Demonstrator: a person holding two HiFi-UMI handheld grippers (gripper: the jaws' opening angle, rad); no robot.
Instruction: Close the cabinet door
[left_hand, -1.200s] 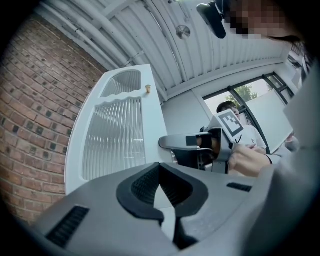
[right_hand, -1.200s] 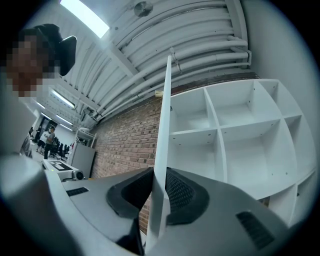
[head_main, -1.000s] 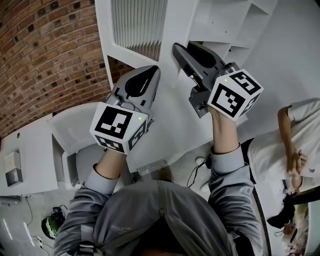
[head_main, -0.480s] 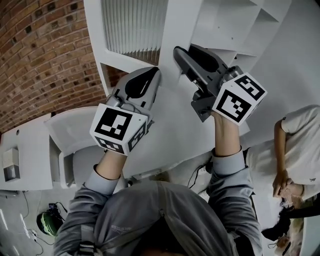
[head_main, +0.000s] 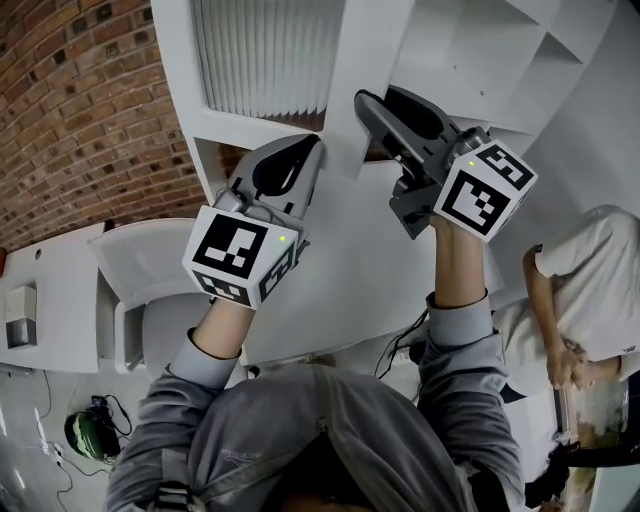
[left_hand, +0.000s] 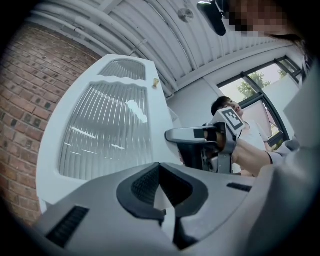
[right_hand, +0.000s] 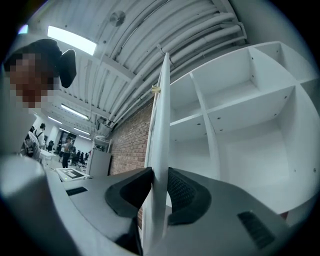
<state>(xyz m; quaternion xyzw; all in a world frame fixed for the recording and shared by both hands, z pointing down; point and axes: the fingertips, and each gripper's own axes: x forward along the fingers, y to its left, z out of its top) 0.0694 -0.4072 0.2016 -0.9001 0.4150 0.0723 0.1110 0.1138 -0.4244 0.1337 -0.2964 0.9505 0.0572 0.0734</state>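
The white cabinet door (head_main: 180, 90) with a ribbed glass panel (head_main: 265, 55) stands ajar in front of the open white shelves (head_main: 470, 50). My right gripper (head_main: 365, 100) straddles the door's free edge (right_hand: 161, 150). Its jaws are opening, with the edge still between the pads and barely a gap on either side. My left gripper (head_main: 308, 148) is shut and empty, its tips close to the door's lower frame below the glass. The left gripper view faces the ribbed panel (left_hand: 105, 130) and shows the right gripper (left_hand: 172, 134) at the door's edge.
A brick wall (head_main: 80, 120) runs along the left. Low white furniture (head_main: 60, 300) stands at the lower left, with a green object (head_main: 85, 435) and cables on the floor. A person in a white shirt (head_main: 590, 290) stands at the right.
The door has swung, and both grippers have travelled with it. The person at the right has shifted.
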